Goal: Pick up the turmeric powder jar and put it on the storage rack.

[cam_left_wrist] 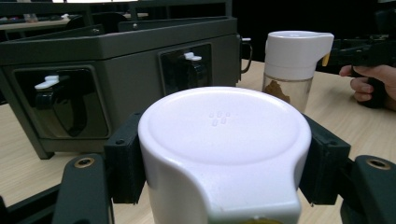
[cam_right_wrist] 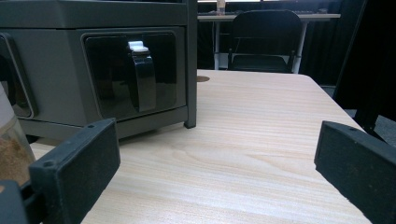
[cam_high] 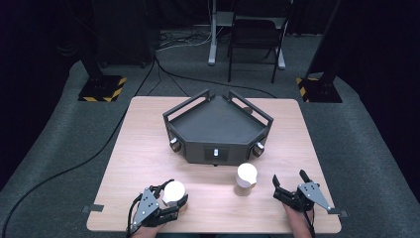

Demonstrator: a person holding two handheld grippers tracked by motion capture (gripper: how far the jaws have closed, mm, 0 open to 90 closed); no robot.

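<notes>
While the left gripper (cam_high: 171, 201) clamps one white-capped shaker (cam_left_wrist: 224, 140) at its smooth, likely slippery cap, the right gripper (cam_high: 292, 186) stands wide, empty; second shaker's (cam_high: 246, 179) glass body looks fragile.

Lab or recording studio. Black curtains all round, grey carpet (cam_high: 59, 144), hazard-striped stand bases (cam_high: 102, 89) off the worktop's (cam_high: 148, 163) far corners, cables (cam_high: 74, 163) across floor, black chair (cam_high: 255, 34) behind.
</notes>
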